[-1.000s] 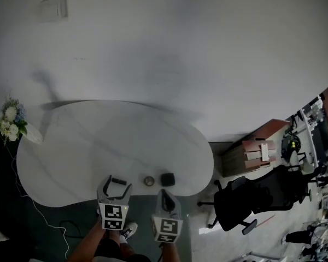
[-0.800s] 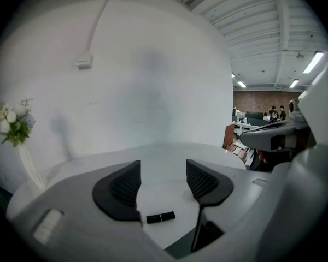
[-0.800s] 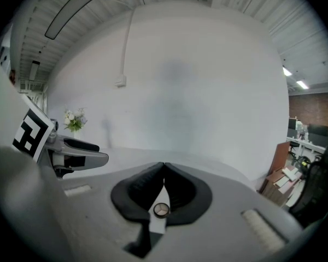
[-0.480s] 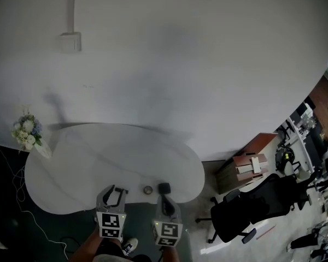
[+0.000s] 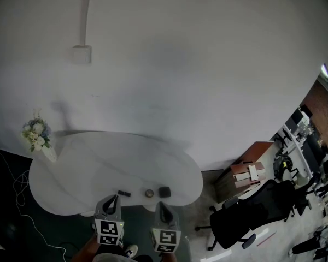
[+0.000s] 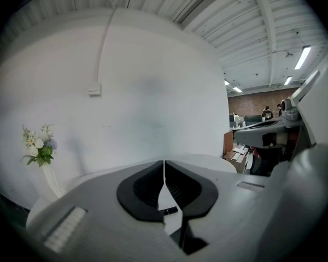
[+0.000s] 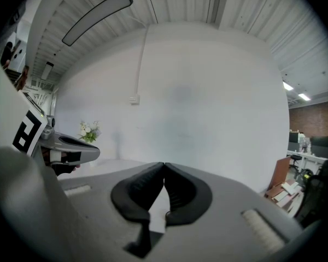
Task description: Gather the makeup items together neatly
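The left gripper (image 5: 113,198) is hovering, its jaws just closing together on nothing; the right gripper (image 5: 160,205) is pressed together too. Tube (image 5: 123,193), compact (image 5: 149,192) and case (image 5: 164,191) are lying just ahead.

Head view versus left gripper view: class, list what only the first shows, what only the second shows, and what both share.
Only the head view: the small round jar and the black square compact on the table.
Only the left gripper view: the ribbed white ceiling with strip lights.
Both: the white curved table, the white-and-blue flower bunch, the small black stick, the white wall box, and the left claw, shut with nothing in it.
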{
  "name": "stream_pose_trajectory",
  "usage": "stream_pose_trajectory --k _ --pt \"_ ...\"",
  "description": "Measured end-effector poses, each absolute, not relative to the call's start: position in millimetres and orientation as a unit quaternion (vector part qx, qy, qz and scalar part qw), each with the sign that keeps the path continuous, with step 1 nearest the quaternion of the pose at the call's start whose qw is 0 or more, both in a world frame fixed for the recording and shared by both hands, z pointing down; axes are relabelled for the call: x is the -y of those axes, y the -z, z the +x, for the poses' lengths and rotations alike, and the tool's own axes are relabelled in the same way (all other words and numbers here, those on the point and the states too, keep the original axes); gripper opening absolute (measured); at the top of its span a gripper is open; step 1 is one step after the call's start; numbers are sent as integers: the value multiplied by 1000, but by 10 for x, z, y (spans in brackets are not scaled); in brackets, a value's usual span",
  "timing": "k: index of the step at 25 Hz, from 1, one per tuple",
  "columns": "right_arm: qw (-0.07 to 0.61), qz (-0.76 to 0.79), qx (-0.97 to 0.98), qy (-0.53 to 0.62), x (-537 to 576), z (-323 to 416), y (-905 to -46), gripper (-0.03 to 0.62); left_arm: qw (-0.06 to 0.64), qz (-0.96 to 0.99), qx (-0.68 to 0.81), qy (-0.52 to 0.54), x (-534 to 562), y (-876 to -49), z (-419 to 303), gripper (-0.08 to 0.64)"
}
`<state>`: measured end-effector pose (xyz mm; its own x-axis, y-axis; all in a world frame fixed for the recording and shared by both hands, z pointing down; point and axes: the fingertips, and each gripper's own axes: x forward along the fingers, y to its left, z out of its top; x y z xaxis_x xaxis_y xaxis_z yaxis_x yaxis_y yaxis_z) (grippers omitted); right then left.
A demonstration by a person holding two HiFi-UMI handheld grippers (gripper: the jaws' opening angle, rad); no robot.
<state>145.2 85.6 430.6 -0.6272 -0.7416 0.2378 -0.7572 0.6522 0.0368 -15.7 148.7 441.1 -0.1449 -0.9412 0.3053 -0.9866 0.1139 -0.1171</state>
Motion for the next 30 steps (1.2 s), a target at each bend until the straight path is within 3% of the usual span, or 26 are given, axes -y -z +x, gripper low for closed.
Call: stream_pose_trajectory --k 30 --pt "116 424 898 -28 -997 1592 -4293 5 70 657 737 -141 -1581 -4311 -1 11"
